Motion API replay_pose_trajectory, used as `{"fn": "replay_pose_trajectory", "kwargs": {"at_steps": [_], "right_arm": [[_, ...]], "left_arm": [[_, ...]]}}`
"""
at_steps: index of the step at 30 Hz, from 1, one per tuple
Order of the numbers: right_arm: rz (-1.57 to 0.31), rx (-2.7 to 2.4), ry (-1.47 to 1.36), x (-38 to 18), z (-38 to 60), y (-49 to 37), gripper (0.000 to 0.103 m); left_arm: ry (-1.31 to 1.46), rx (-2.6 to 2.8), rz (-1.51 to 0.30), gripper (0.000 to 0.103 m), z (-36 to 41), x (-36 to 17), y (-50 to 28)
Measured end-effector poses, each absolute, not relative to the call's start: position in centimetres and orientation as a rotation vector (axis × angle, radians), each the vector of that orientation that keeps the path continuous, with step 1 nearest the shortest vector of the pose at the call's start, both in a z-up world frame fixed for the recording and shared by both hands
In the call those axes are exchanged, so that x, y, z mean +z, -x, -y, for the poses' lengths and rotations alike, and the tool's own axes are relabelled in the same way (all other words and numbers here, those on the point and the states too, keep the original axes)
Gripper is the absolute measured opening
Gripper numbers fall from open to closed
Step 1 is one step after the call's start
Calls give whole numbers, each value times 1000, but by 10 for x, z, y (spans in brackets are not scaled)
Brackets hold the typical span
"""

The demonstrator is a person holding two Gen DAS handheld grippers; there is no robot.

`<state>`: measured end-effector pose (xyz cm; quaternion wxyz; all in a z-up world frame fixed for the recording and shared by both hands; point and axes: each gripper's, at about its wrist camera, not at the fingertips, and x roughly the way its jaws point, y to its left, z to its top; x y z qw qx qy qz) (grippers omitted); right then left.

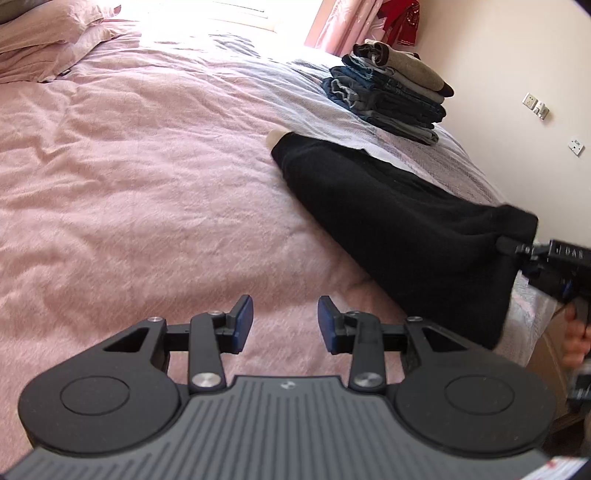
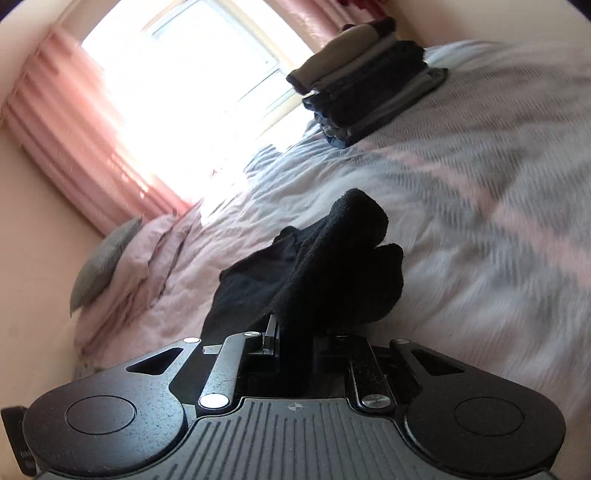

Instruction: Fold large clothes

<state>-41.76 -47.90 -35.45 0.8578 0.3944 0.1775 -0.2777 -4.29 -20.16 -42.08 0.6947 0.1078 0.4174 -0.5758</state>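
Observation:
A long black garment [image 1: 388, 218] lies stretched across the right side of the pink bed [image 1: 147, 184]. Its near end is lifted off the cover at the bed's right edge. My right gripper [image 1: 504, 245] is shut on that lifted end. In the right wrist view the black cloth [image 2: 325, 269] bunches up and drapes over the right gripper [image 2: 291, 332], hiding its fingertips. My left gripper [image 1: 285, 321] hovers over bare pink bedspread to the left of the garment, open, with nothing between its blue pads.
A stack of folded clothes [image 1: 391, 96] sits at the far right of the bed, beyond the garment, and shows again in the right wrist view [image 2: 365, 88]. Pillows [image 1: 48, 33] lie at the far left. A wall with sockets [image 1: 535, 105] runs along the right. Pink curtains [image 2: 74, 129] frame a bright window.

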Motion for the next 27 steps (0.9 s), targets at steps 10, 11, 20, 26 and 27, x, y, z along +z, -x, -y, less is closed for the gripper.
{"fn": "replay_pose_trajectory", "kwargs": {"at_steps": [10, 11, 20, 26, 27], "right_arm": [[-550, -787, -726, -362, 592, 472, 10], [-508, -846, -730, -360, 585, 476, 10], [-487, -906, -380, -370, 471, 412, 12], [-559, -1124, -393, -413, 522, 420, 15], [-524, -1122, -440, -407, 522, 430, 16]], "left_arm": [[-373, -1456, -825, 32, 292, -411, 90], [-382, -1472, -796, 32, 301, -407, 94], [-521, -1536, -527, 32, 382, -413, 116], [-508, -1534, -495, 26, 403, -461, 102], [-504, -1522, -486, 19, 403, -458, 100]]}}
